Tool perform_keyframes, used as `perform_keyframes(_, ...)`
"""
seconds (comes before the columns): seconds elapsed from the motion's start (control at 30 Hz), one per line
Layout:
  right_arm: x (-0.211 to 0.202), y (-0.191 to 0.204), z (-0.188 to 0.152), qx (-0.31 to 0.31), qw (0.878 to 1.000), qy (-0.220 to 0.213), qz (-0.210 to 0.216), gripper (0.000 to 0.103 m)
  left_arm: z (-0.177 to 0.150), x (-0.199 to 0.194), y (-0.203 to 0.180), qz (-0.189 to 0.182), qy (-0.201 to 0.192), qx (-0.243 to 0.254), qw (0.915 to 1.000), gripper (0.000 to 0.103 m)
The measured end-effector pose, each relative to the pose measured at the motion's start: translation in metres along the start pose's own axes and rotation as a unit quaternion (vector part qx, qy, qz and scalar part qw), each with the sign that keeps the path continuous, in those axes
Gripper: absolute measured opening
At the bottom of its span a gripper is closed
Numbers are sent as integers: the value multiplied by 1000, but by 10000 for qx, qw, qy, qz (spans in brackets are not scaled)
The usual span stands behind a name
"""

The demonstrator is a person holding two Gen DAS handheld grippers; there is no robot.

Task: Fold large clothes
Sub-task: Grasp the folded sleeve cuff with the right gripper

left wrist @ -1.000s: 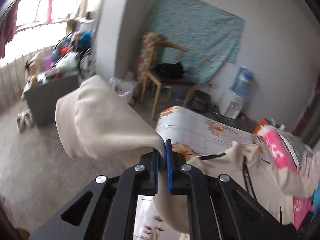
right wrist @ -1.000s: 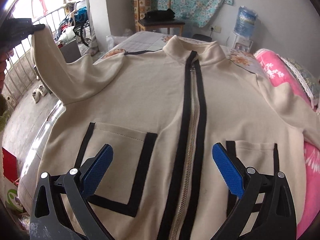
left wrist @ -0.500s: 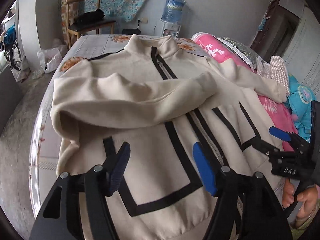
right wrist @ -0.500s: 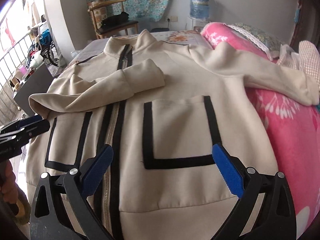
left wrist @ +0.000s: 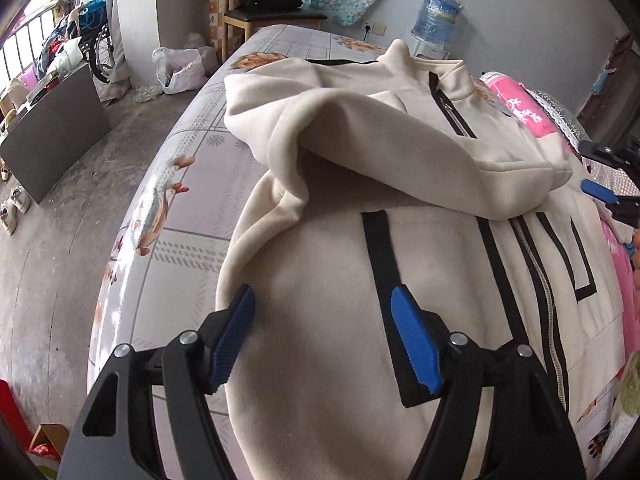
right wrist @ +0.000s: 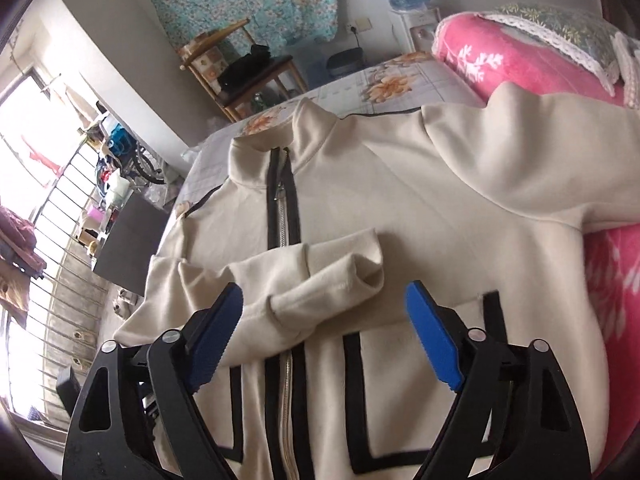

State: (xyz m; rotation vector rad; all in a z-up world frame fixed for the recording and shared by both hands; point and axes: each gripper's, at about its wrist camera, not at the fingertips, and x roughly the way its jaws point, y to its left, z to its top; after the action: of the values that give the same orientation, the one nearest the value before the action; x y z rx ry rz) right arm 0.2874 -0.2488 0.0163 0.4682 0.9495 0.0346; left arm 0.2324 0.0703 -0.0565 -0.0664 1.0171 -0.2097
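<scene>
A cream zip jacket (left wrist: 328,380) with black trim lies front up on the bed. Its left sleeve (left wrist: 400,144) is folded across the chest, with the cuff near the zip. My left gripper (left wrist: 322,294) hovers low over the jacket's lower left side. Its jaws are opening, and they press on no cloth. My right gripper (right wrist: 324,290) hangs over that folded sleeve's cuff (right wrist: 352,276). Its jaws are closing but still stand wide apart, with the cuff below the gap. The other sleeve (right wrist: 540,160) is spread out over the pink blanket.
The bed's floral sheet (left wrist: 180,208) drops off to a concrete floor on the left. A pink blanket (right wrist: 500,52) is piled at the right. Behind the bed stand a wooden chair (left wrist: 272,12) and a water bottle (left wrist: 438,16). A grey cabinet (left wrist: 52,128) stands by the window.
My left gripper let go of the raised sleeve, which now lies across the chest, then sank to the jacket's lower left. My right gripper swung over the cuff, tilted, and its jaws narrowed.
</scene>
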Motion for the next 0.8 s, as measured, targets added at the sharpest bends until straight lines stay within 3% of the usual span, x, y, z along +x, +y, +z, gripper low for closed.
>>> perform_keyframes(0.17, 41, -10, 12, 117, 9982, 387, -442, 59, -2, 2, -2, -72, -66, 39, 9999, 80)
perform_keyframes(0.4, 31, -32, -35, -440, 9955, 629, -558, 41, 1, 3, 1, -354, -33, 10, 9994, 90)
perform_keyframes(0.5, 18, -41, -41, -461, 9952, 722, -472, 41, 1, 5, -4, -414, 51, 187, 9990, 97)
perform_keyframes(0.67, 12, -51, -20, -60, 9973, 715, 163, 41, -2, 8, -12, -222, 58, 461, 9987, 97)
perform_keyframes(0.8, 35, -48, -2, -56, 9963, 839, 153, 41, -7, 7, -12, -165, -75, 569, 9982, 98)
